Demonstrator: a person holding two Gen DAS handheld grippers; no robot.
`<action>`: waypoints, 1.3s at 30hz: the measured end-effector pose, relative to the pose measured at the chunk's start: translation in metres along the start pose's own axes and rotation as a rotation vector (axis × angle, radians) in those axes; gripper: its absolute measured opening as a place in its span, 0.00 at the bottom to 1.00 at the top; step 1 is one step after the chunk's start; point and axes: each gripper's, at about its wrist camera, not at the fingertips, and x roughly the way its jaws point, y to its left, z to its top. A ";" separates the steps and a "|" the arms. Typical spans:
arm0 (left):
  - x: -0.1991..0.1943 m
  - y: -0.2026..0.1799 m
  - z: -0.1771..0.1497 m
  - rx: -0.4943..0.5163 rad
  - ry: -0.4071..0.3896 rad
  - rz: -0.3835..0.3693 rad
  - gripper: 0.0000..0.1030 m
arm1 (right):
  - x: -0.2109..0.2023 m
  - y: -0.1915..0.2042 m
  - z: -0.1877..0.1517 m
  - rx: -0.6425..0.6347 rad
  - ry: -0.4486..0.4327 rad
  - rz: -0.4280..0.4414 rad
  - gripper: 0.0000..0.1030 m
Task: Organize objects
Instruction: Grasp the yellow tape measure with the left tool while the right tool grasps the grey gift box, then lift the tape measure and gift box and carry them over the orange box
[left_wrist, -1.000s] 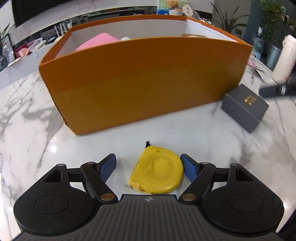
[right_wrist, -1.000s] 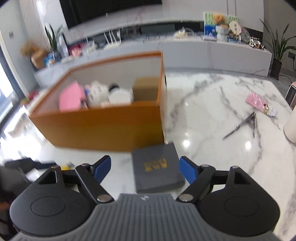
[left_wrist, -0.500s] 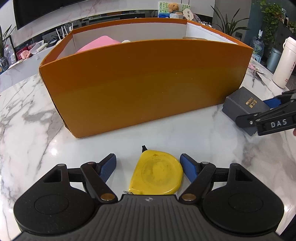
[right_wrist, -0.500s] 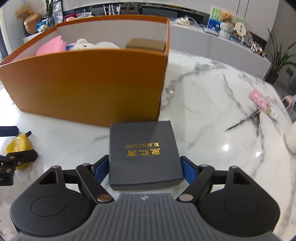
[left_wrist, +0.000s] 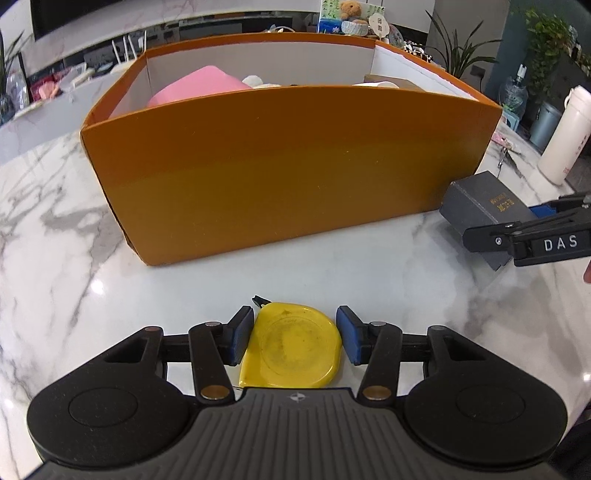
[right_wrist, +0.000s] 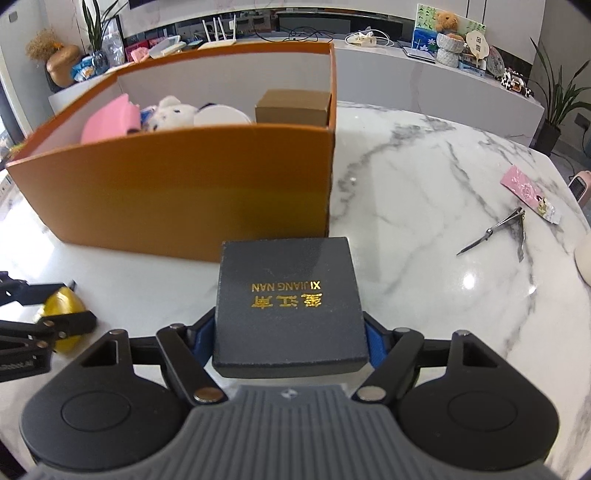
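A yellow tape measure (left_wrist: 295, 347) lies flat on the white marble table (left_wrist: 55, 221), in front of the orange box (left_wrist: 280, 166). My left gripper (left_wrist: 295, 339) is shut on it, one blue pad against each side. To the right sits a dark grey gift box (right_wrist: 288, 299) with gold lettering, close to the orange box's (right_wrist: 184, 192) near corner. My right gripper (right_wrist: 288, 336) straddles it, jaws closing, and the pads touch its sides. The left wrist view shows that gripper (left_wrist: 506, 221) around the gift box (left_wrist: 476, 199).
Inside the orange box are a pink item (right_wrist: 110, 122), a plush toy (right_wrist: 170, 110), a white round thing (right_wrist: 221, 116) and a brown carton (right_wrist: 293, 107). Nail clippers (right_wrist: 495, 230) and a pink packet (right_wrist: 528, 192) lie at the right. A white bottle (left_wrist: 565, 136) stands far right.
My left jaws have shut on the tape measure. My right gripper came down and forward over the gift box, and its jaws narrowed onto the box's sides.
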 end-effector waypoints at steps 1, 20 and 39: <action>-0.001 0.000 0.001 -0.008 0.000 -0.004 0.55 | -0.002 0.000 0.000 0.004 -0.002 0.005 0.74; -0.054 -0.008 0.027 -0.065 -0.093 -0.048 0.55 | -0.075 0.015 -0.001 0.015 -0.109 0.190 0.74; -0.013 0.024 0.142 -0.195 -0.301 0.132 0.55 | -0.035 0.022 0.105 0.224 -0.360 0.220 0.75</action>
